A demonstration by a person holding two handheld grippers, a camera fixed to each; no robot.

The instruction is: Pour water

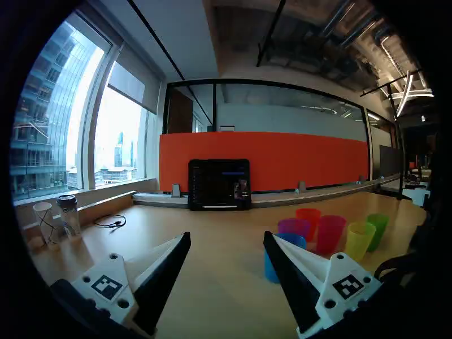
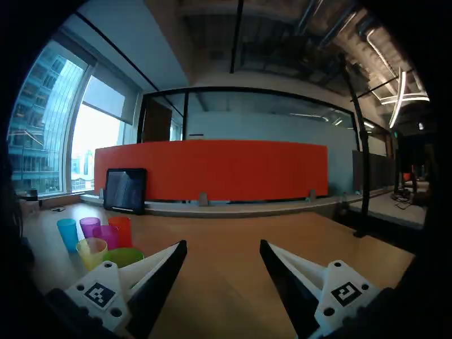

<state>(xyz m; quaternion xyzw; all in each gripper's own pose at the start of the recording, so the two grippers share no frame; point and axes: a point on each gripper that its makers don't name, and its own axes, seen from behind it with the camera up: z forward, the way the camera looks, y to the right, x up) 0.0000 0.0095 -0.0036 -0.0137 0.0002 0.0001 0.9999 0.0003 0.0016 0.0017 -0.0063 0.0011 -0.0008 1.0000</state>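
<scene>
Office, high floor: long wood desk [image 1: 226, 226] w/ orange divider [image 1: 282, 161], glass-walled rm [image 1: 282, 107] behind, windows [image 1: 51, 124] onto towers, exposed ceiling ducts [image 1: 316, 39].

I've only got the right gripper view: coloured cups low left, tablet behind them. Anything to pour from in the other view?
Observer: Yes. The left gripper view has a clear bottle with a dark lid, upright on the desk near the window. I can't tell if it holds water.
Operator: Left claw on it?
Observer: No. The left claw is open with nothing between its fingers, and the bottle stands well off to its left.
</scene>
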